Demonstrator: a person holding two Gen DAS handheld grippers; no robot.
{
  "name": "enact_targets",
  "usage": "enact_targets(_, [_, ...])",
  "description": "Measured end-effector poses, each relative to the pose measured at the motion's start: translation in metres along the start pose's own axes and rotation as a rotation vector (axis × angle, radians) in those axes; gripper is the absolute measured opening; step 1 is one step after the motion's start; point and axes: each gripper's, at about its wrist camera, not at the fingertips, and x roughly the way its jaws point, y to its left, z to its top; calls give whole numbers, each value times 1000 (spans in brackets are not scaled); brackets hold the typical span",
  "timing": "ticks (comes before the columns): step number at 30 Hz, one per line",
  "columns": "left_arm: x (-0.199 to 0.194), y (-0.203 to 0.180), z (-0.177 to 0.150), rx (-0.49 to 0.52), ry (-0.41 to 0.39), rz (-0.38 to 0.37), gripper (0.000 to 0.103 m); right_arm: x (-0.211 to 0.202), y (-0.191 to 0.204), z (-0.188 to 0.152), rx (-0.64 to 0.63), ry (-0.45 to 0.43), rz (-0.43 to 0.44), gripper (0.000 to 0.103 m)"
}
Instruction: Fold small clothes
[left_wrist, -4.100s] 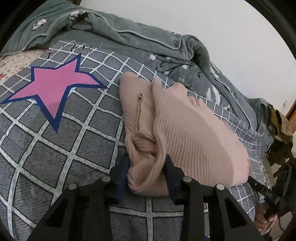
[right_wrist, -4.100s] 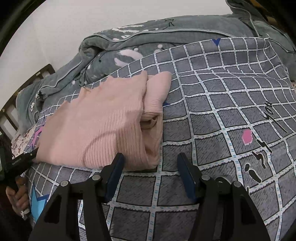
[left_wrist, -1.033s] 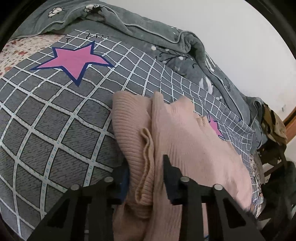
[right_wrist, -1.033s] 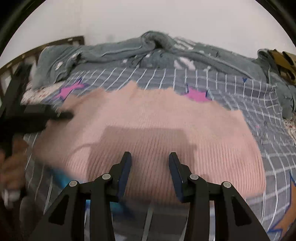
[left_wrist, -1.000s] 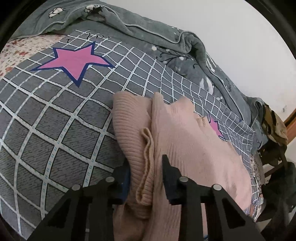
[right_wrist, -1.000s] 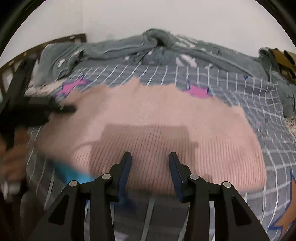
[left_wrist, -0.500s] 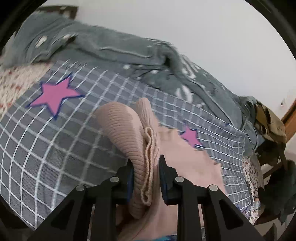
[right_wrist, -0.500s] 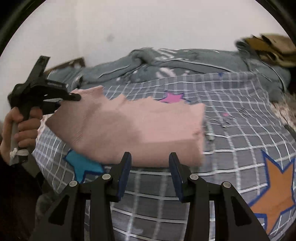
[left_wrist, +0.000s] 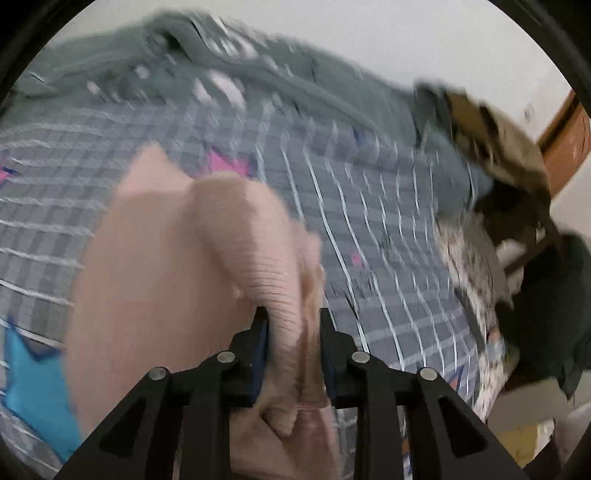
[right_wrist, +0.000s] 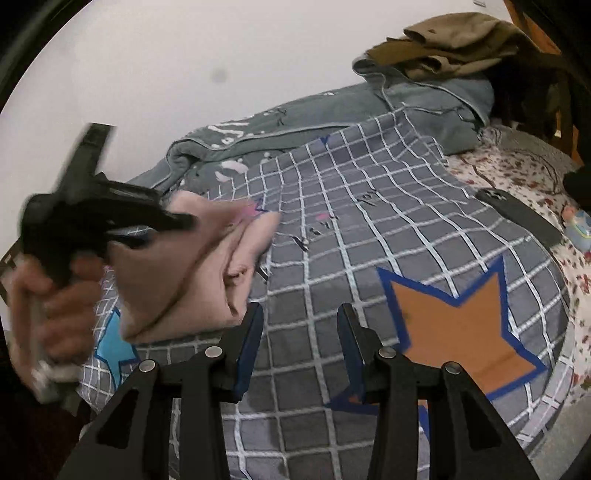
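A folded pink ribbed sweater (left_wrist: 192, 266) hangs from my left gripper (left_wrist: 293, 321), which is shut on a thick fold of it and holds it above the grey checked bedspread (left_wrist: 369, 229). In the right wrist view the sweater (right_wrist: 199, 266) hangs at the left, gripped by the left gripper (right_wrist: 184, 221) in a hand. My right gripper (right_wrist: 300, 317) is open and empty, above the bedspread (right_wrist: 369, 229), just right of the sweater.
A grey-green quilt (right_wrist: 288, 122) is bunched along the wall behind. Brown clothes (right_wrist: 454, 37) lie on it at the far right. A dark phone (right_wrist: 517, 218) and a small blue object (right_wrist: 580, 229) lie on the floral sheet at right. A chair with dark clothing (left_wrist: 543, 295) stands beside the bed.
My left gripper has lifted the folded sweater off the bed and swung it to the right. My right gripper has let go, pulled back and opened wider.
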Motion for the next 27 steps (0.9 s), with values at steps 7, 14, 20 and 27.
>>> enact_targets(7, [-31, 22, 13, -26, -64, -92, 55, -2, 13, 2, -20, 2, 79, 42])
enact_targets(14, [-83, 83, 27, -44, -187, -14, 57, 14, 58, 30, 8, -43, 302, 43])
enact_targets(20, [-99, 129, 19, -77, -180, 11, 57, 69, 97, 37, 23, 15, 223, 38])
enact_targets(27, [-97, 146, 4, -58, -164, -18, 57, 52, 61, 18, 95, -106, 153, 4])
